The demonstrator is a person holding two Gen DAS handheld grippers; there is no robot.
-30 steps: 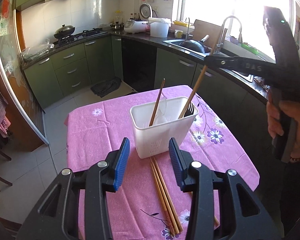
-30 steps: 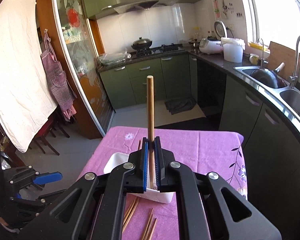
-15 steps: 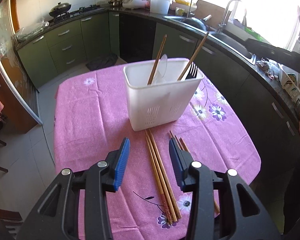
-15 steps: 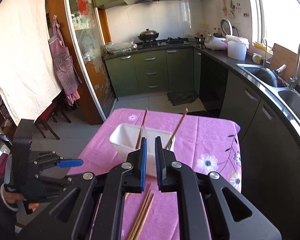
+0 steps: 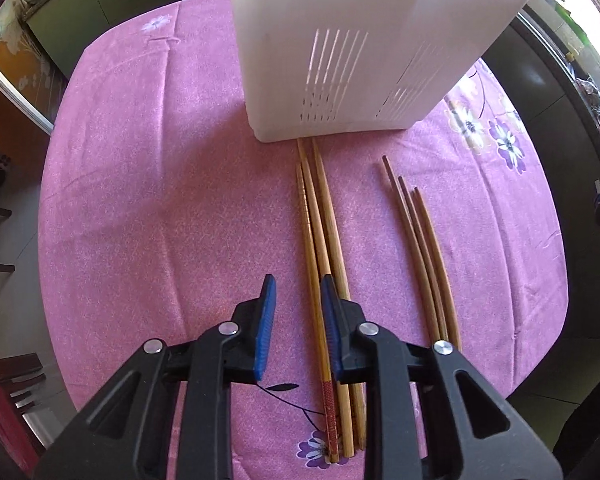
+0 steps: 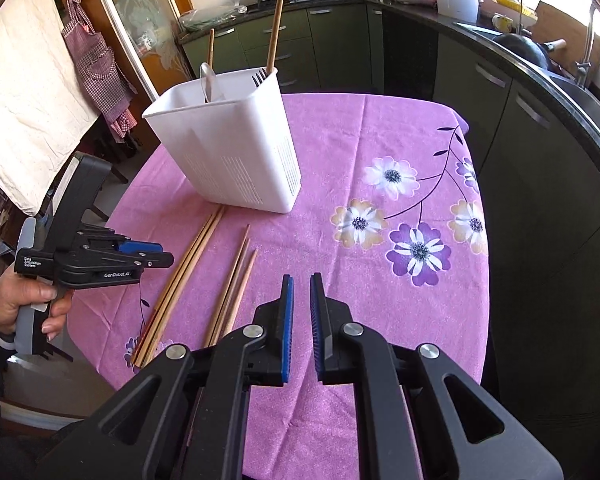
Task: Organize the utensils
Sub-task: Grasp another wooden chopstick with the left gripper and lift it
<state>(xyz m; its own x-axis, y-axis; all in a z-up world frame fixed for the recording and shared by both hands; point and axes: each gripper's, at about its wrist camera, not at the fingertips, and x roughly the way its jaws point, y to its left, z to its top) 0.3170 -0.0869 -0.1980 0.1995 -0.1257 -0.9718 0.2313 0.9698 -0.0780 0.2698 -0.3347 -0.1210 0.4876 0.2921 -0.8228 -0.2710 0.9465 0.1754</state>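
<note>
The left tongs (image 5: 296,300) are pointing steeply down at the round desk under its pink floral cloth (image 5: 148,184), and their blue-padded jaws are closing — one pale wooden chopstick with a red patterned end (image 5: 314,280) is lying in the gap between them, nearer the right pad, with neither pad pressing on it yet. That chopstick is lying tight against two more pale wooden chopsticks (image 5: 328,216), whose thin ends are running up to the foot of the white slotted plastic utensil holder (image 5: 356,48). To the right of the jaws, apart from the first bundle, three darker thin wooden chopsticks (image 5: 424,240) are lying side by side on the cloth.

The right tongs (image 6: 302,300) are hanging over bare pink cloth with nothing between the pads; their jaws are opening, a narrow gap showing. The darker chopsticks are lying just to their left — the holder is standing well beyond, with two chopsticks, a spoon and a fork sticking out of it. A hand (image 6: 24,304) is gripping the left tool's handle at the desk's edge.
</note>
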